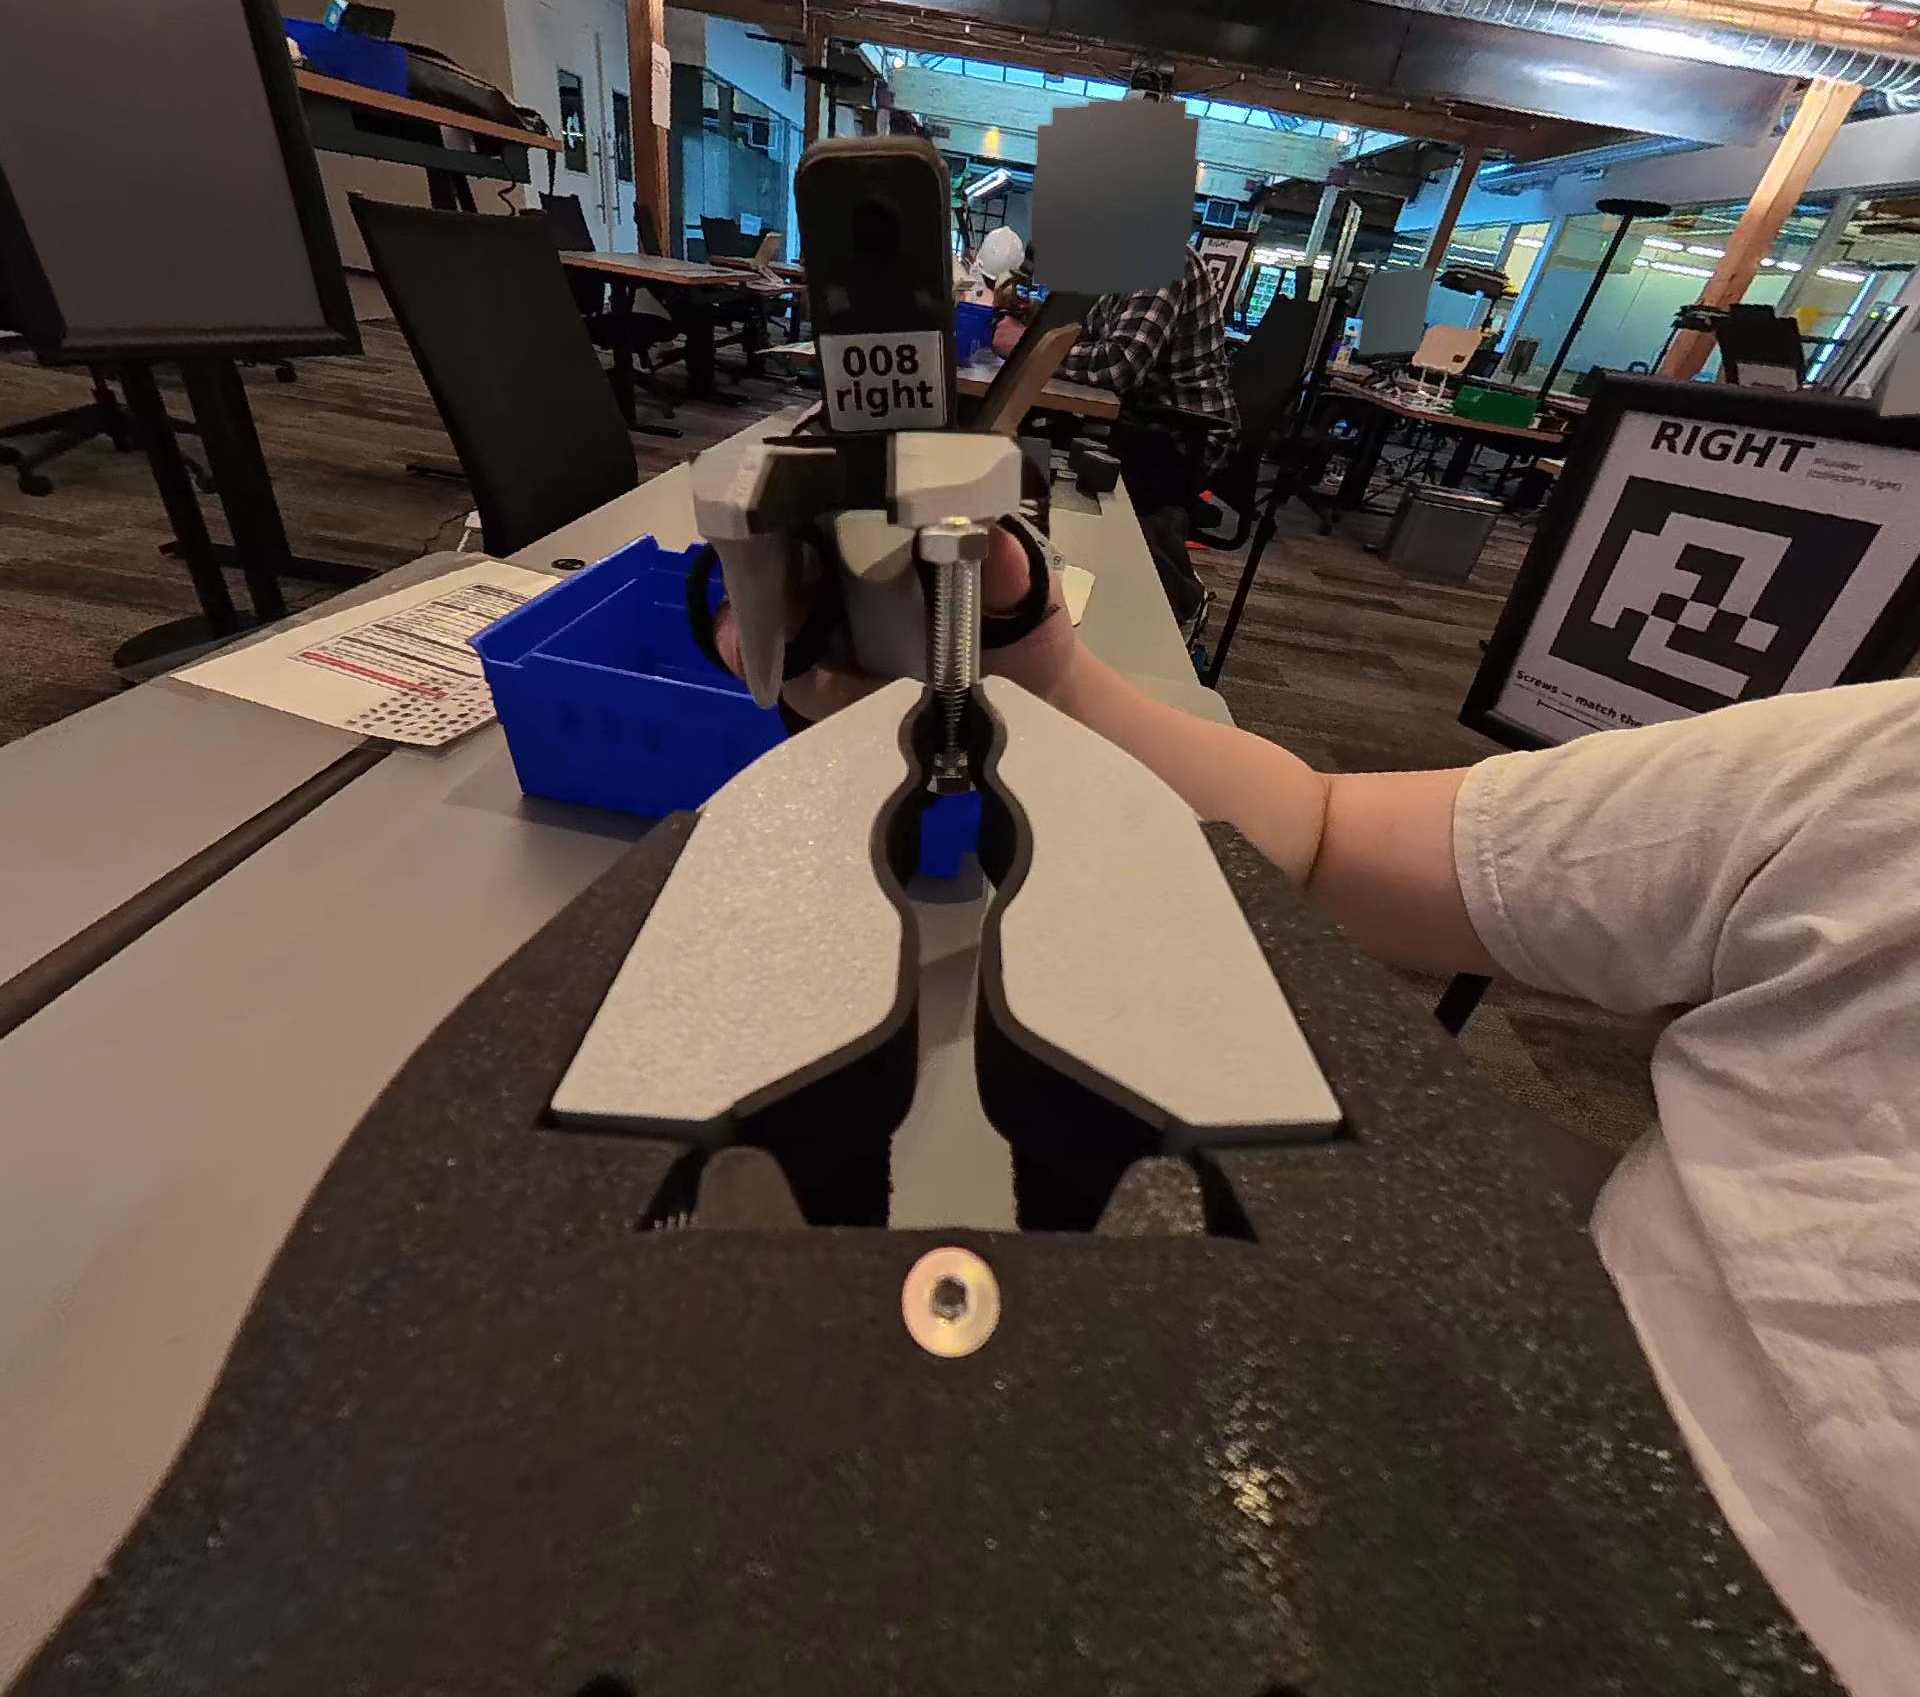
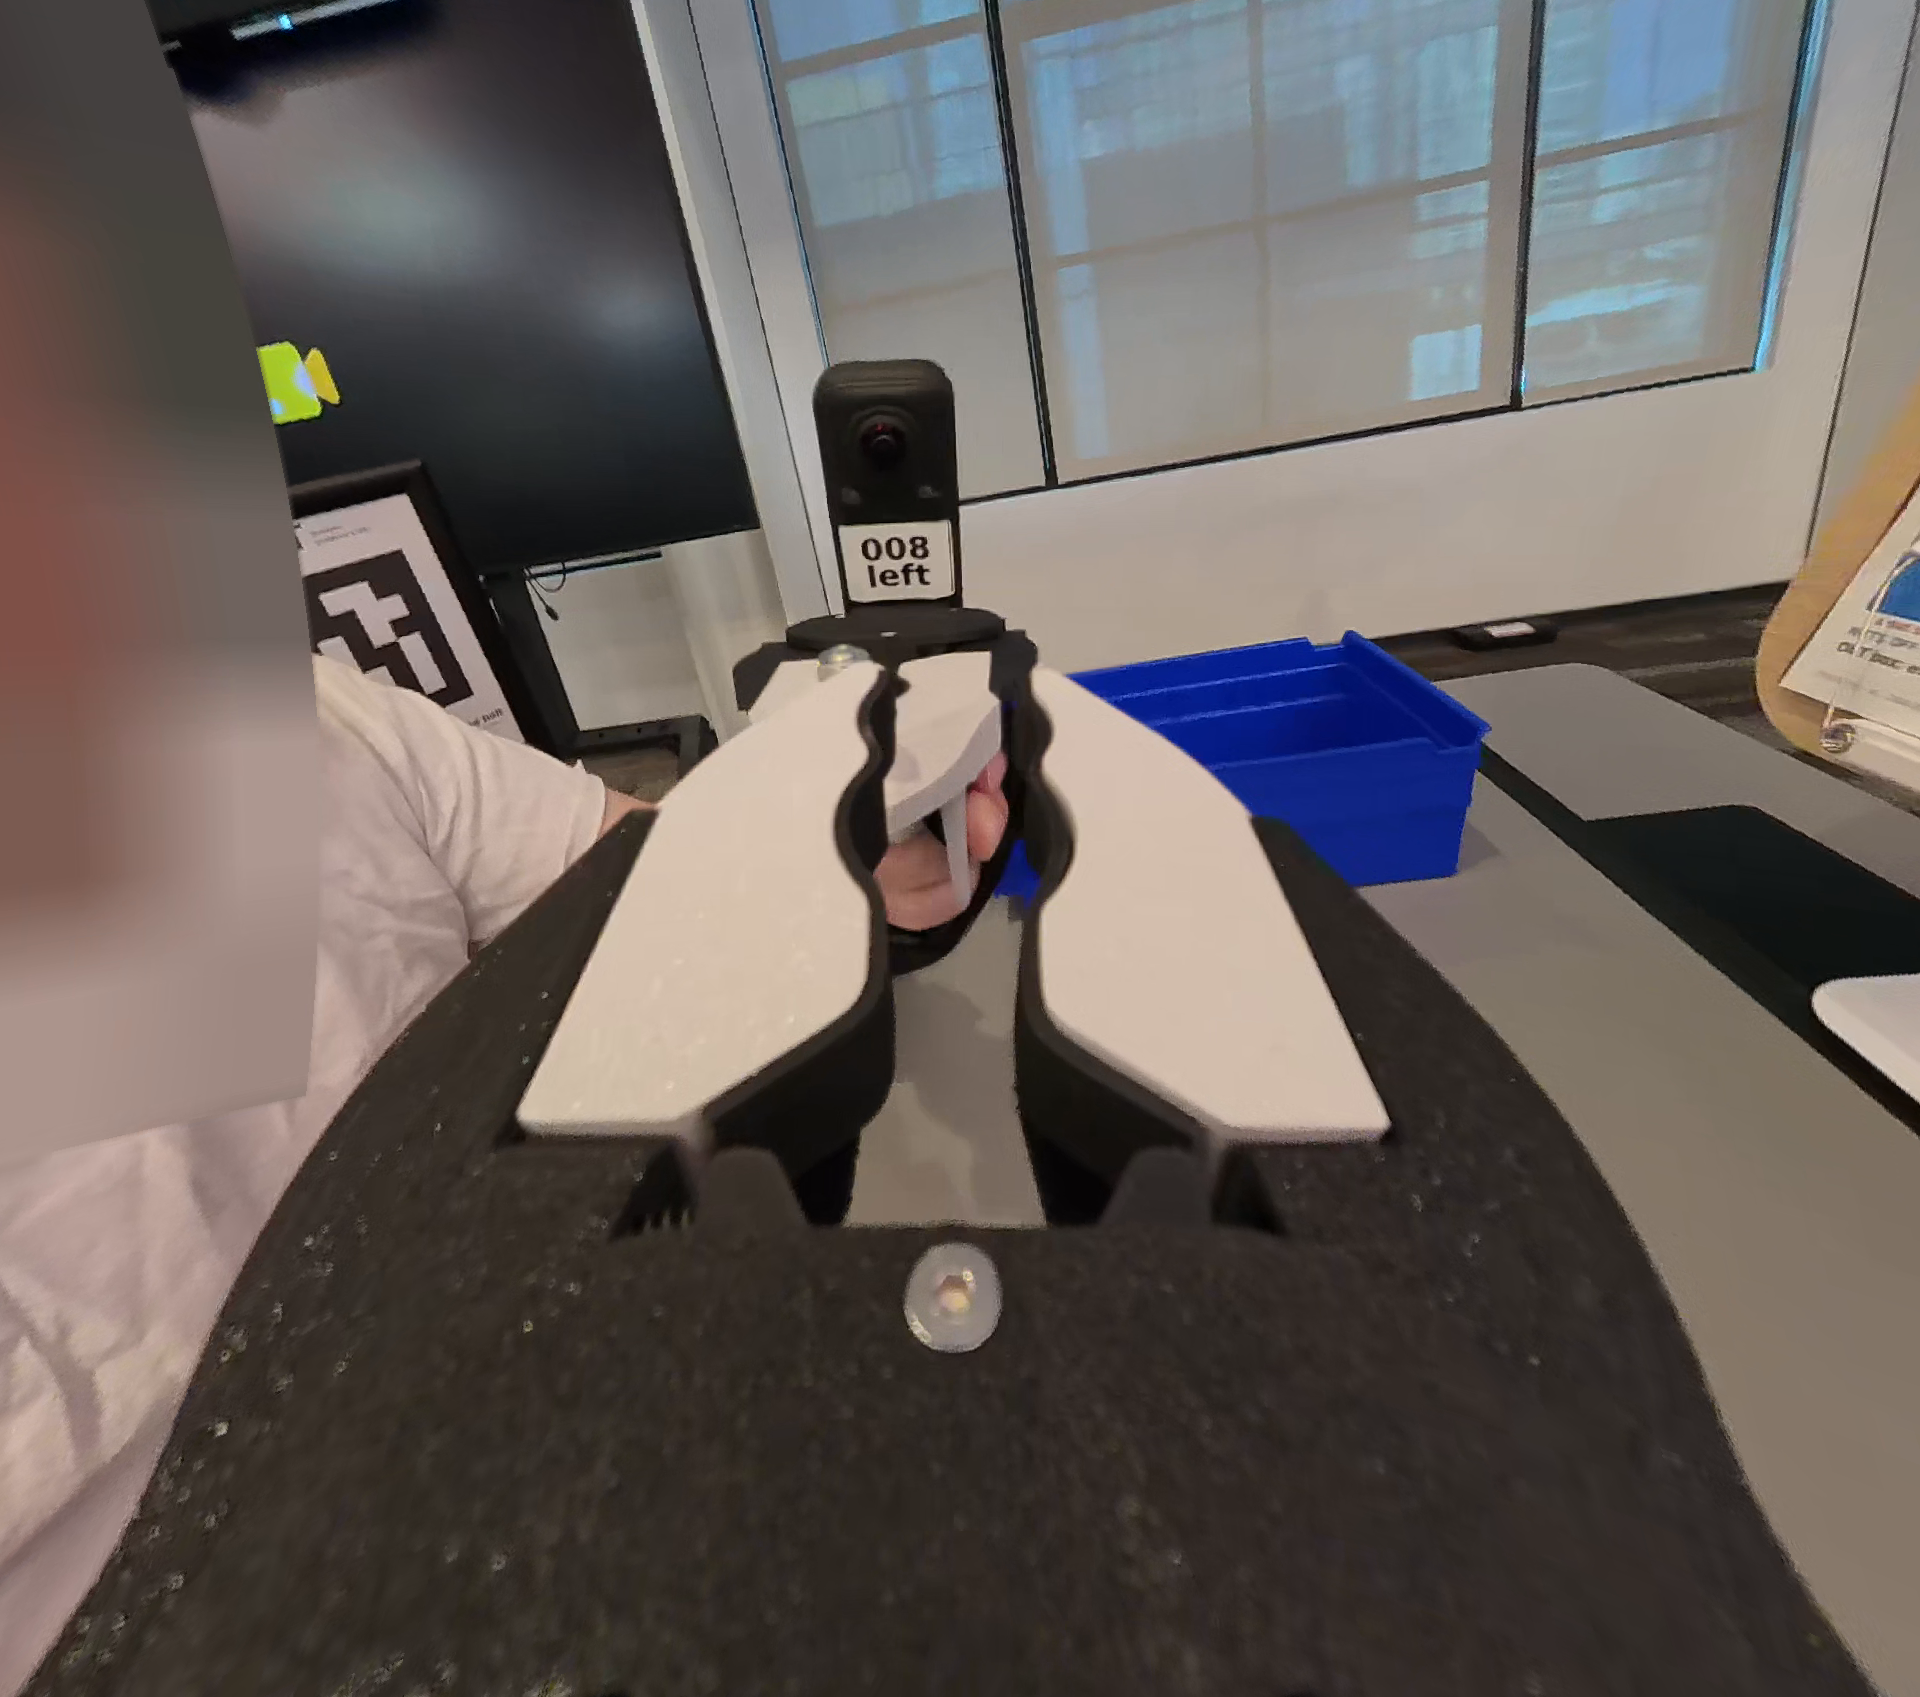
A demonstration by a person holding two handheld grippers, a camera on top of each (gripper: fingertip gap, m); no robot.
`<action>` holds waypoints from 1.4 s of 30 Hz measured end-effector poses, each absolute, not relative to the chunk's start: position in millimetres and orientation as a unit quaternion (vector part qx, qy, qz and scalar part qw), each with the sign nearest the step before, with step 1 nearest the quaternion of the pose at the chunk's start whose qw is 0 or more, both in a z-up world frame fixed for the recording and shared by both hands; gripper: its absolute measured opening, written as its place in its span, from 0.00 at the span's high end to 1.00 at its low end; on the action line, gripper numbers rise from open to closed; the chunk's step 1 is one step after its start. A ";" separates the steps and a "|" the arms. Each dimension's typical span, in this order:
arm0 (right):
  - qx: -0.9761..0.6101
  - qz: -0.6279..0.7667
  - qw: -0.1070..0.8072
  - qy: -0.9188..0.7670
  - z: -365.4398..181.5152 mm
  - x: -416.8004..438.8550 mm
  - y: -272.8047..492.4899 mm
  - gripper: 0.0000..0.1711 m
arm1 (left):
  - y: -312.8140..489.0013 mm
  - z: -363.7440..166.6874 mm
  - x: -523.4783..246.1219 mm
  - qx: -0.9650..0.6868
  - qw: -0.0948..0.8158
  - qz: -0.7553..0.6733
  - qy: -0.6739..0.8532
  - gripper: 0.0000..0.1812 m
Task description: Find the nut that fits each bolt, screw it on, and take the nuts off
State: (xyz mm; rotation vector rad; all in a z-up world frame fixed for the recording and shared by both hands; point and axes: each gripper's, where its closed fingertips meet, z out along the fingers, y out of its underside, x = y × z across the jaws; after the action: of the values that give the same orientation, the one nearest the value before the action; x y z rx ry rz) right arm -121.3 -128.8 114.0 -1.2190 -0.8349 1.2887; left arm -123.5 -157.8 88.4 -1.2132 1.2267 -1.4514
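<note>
Bolt held between two tools
Left tool (image 1: 951, 748) clenches the nut (image 1: 948, 771); right tool (image 2: 940, 702) grips the bolt (image 1: 954, 608) head; shaft runs straight between them.

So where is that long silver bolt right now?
In the left wrist view the bolt hangs in mid-air between the two tools, its head at the right tool, its lower end in the left tool.

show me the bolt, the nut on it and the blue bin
silver threaded steel bolt (image 1: 953, 608), left wrist view, mid shank
small dark hex nut (image 1: 948, 771), left wrist view, its face between the left tongs' tips
blue plastic bin (image 2: 1351, 764), right wrist view, front wall
</note>
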 end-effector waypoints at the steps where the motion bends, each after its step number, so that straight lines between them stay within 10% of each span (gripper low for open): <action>1: -0.512 0.551 0.556 -0.354 115.9 -121.6 -131.0 0.88 | -157.5 88.1 -123.4 -0.486 0.430 -0.581 0.492 0.98; 42: -0.506 0.550 0.545 -0.380 113.1 -128.9 -139.3 0.85 | -158.8 86.5 -121.7 -0.488 0.421 -0.585 0.491 0.98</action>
State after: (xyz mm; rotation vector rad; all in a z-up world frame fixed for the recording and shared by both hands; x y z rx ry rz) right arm -128.9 -139.3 113.1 -1.2014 -0.9022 1.3045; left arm -121.7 -158.8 86.5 -1.2233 1.2300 -1.4664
